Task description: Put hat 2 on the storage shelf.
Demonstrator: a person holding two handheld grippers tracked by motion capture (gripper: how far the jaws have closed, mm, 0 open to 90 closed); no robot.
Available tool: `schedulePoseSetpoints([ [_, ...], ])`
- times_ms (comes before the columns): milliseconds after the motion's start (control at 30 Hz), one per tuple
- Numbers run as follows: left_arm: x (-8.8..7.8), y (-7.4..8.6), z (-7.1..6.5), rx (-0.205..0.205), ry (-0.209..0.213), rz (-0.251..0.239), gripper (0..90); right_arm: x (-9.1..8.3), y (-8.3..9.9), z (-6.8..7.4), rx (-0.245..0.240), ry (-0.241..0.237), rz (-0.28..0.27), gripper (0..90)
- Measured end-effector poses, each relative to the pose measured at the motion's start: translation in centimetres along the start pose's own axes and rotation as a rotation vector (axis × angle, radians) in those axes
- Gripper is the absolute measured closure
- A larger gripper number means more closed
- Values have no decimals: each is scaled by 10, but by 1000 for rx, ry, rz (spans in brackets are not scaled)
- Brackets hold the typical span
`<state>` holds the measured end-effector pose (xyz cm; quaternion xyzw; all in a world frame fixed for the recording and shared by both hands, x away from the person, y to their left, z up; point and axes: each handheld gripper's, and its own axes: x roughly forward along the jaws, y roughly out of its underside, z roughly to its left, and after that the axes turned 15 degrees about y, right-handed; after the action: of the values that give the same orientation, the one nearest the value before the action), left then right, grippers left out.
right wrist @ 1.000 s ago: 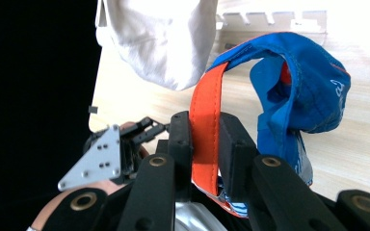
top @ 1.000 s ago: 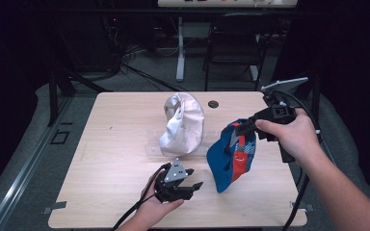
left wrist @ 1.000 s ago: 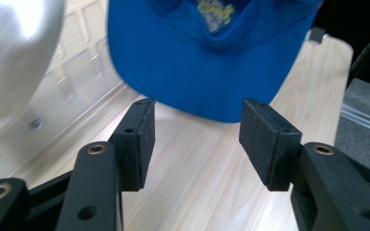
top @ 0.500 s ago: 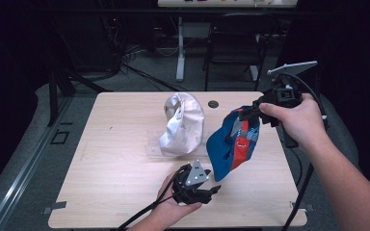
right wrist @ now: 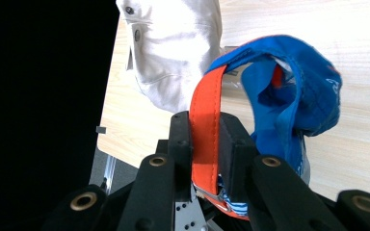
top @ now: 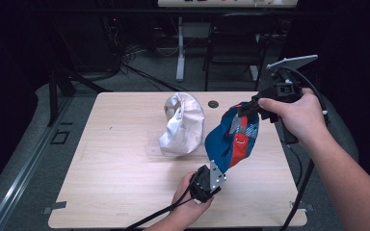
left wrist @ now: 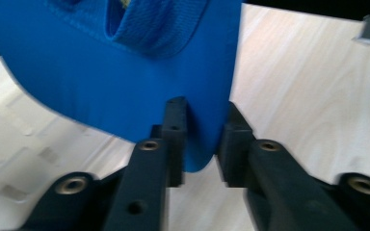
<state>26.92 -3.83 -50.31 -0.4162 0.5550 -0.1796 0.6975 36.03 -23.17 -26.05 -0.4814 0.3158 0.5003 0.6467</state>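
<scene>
A blue cap (top: 231,142) with an orange strap hangs in the air over the right side of the table (top: 115,192). My right gripper (top: 244,109) holds its top, shut on the orange strap (right wrist: 204,96), with the blue cap (right wrist: 313,101) drooping beyond the jaws. My left gripper (top: 219,169) is at the cap's lowest edge. In the left gripper view the blue brim (left wrist: 115,72) dips between the jaws of the left gripper (left wrist: 201,144), which are closed against it. A white cap (top: 183,125) stands at the table's middle, also visible as the white cap (right wrist: 173,53) past the right gripper (right wrist: 204,139).
The white cap rests on a clear plastic stand (top: 154,147). A round dark hole (top: 213,103) sits near the table's far edge. Cables trail off the near edge from both grippers. A chair (top: 236,48) and a desk leg (top: 179,53) stand beyond the table.
My left gripper has moved right along the near side and closed on the cap's brim. The right gripper has lifted the cap higher and slightly to the right.
</scene>
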Motion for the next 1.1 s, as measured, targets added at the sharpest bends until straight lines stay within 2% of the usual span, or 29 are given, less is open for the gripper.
schedulePoseSetpoints([
  [100, -4, -1, 9, -10, 19, -27, 869, -1, 0, 0, -2, -4, -1, 774],
  [167, -5, -1, 14, -34, 27, -46, 871, -1, -1, 0, 4, -8, -12, 774],
  [200, -5, -1, 16, -40, 10, -55, 872, -1, -2, -1, 6, -10, -16, 774],
  [267, -4, -1, 22, -57, 17, -79, 873, 0, -3, -1, -3, -6, -18, 774],
  [400, 1, -1, 31, -76, -5, -117, 873, 5, -5, 1, -1, -8, -24, 774],
  [467, 4, -1, 34, -84, -20, -138, 873, 8, -5, 1, -15, -7, -18, 774],
  [567, 9, -1, 39, -84, -50, -136, 873, 12, -6, 1, -15, -14, -22, 774],
  [667, 13, -1, 44, -75, -58, -140, 873, 17, -7, 0, -14, -14, -23, 774],
  [867, 12, -3, 48, -100, -63, -152, 873, 23, -10, -1, -15, -29, -23, 774],
  [933, 11, -3, 49, -99, -80, -154, 873, 23, -10, -1, -17, -35, -24, 774],
  [1000, 12, -4, 53, -115, -62, -154, 873, 23, -11, -1, -22, -37, -22, 774],
  [1100, 15, -4, 55, -116, -42, -167, 873, 25, -12, 0, -23, -32, -32, 774],
])
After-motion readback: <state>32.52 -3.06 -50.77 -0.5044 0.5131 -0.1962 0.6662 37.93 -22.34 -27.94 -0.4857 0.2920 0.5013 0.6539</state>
